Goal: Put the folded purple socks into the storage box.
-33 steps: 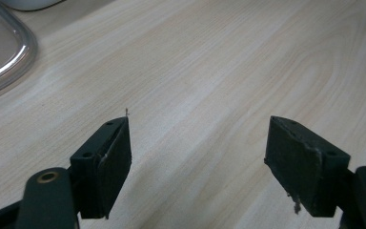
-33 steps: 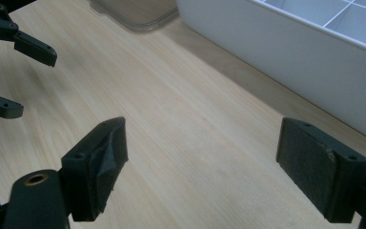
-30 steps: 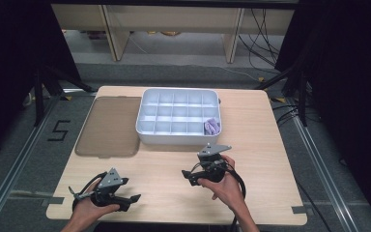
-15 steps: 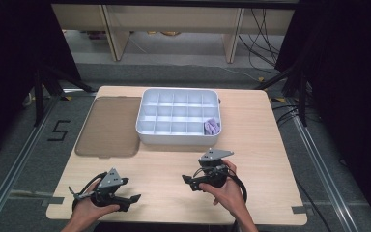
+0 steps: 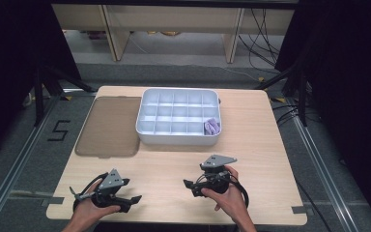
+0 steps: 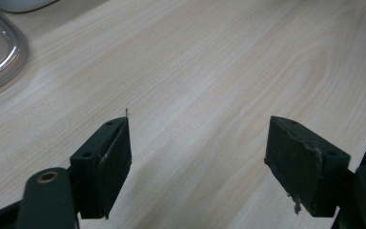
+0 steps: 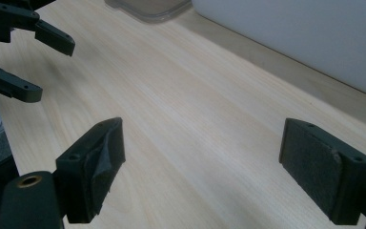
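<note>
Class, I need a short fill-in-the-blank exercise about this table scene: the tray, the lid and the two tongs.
1. The purple item lies in the white compartment tray's near-____ corner compartment.
2. The flat brownish lid lies to the ____ of the tray.
3. Both the left tongs and right tongs have their jaws ____.
4. The table top is made of ____.

Missing words: right; left; open; wood

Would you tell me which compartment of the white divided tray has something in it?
The front-right corner compartment of the tray, nearest the right gripper, holds a small purple item; the others look empty.
</note>
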`<state>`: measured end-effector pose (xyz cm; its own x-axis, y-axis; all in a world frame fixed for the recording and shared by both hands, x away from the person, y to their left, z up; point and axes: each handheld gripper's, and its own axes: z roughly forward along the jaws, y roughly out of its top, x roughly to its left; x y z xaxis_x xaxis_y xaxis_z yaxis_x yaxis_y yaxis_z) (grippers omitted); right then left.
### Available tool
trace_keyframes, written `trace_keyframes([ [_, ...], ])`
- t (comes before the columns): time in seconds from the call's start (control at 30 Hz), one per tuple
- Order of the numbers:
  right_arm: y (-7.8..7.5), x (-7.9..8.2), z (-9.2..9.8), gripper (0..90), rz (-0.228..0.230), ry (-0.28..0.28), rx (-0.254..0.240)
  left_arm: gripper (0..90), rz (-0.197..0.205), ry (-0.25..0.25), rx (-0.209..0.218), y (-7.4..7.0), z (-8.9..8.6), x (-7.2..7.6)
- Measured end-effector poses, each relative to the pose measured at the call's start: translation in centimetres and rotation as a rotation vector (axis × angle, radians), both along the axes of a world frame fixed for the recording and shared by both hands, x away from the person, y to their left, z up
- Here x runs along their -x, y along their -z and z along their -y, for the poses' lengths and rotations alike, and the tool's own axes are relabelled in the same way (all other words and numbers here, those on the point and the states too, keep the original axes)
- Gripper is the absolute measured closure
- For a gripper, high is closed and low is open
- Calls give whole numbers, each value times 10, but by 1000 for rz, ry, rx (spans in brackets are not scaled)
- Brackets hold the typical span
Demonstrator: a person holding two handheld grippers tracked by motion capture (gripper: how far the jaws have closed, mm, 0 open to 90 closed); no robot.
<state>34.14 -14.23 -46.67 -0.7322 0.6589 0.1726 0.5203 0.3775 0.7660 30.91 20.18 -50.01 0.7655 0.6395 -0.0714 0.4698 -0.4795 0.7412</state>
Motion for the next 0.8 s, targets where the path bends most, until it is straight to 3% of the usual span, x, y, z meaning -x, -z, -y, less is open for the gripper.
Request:
trace_keyframes([
  [0.03, 0, 0, 1, 163, 22, -5, 20, 232, -9, -12, 11, 1, 1, 1],
  [0.07, 0, 2, 2, 164, -8, 13, 17, 232, -9, -11, 11, 1, 1, 1],
  [0.33, 5, 8, 7, 164, -4, 23, 20, 232, 4, 4, -1, 0, 0, 0],
  [0.4, 7, 10, 10, 164, 18, 29, 15, 232, 4, 4, -1, 0, 1, 0],
  [0.47, 8, 12, 11, 164, 8, 26, 18, 232, 2, -1, 10, 1, 2, 1],
  [0.57, 10, 15, 13, 164, 0, 30, 20, 232, 4, 14, -9, 0, 1, 1],
  [0.6, 11, 16, 13, 164, -6, 37, 22, 232, -11, -3, 8, 1, 2, 2],
  [0.77, 15, 19, 14, 164, -1, 18, 18, 225, 5, 8, -5, 1, 2, 1],
  [0.8, 14, 22, 14, 164, -11, 35, 32, 225, 6, 7, -4, 1, 2, 1],
])
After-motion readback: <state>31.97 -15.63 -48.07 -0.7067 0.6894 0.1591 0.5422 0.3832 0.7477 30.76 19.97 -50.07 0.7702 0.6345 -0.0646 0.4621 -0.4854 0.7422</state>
